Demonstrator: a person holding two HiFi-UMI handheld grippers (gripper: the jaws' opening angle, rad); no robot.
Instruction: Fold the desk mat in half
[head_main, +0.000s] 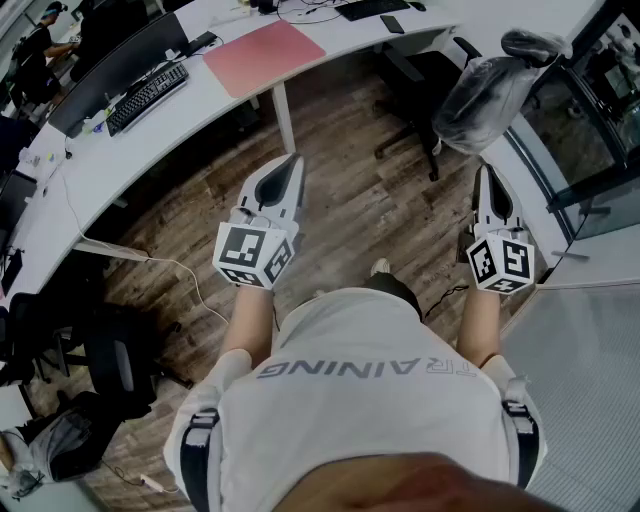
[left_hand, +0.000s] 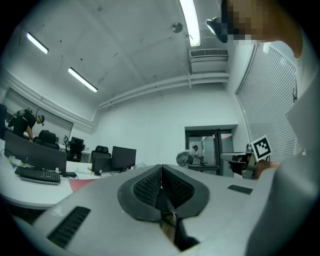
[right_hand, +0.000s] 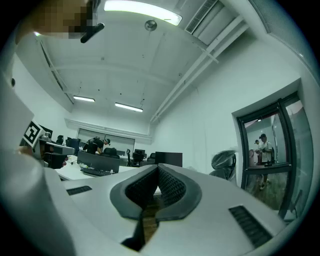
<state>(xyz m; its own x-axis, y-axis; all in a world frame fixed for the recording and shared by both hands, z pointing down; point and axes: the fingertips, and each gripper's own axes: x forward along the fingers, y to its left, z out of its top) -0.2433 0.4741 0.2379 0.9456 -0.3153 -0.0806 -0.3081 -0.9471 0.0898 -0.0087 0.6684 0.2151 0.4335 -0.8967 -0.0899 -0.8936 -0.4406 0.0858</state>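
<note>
Pink desk mat (head_main: 265, 57) flat, unfolded on white desk (head_main: 195, 120); left gripper (head_main: 294, 163) and right gripper (head_main: 487, 172) closed, empty.

from here i read just one word: "training", in grey capitals across the person's white shirt (head_main: 350, 420), upside down in the head view, with the "tr" fainter than the other letters.
</note>
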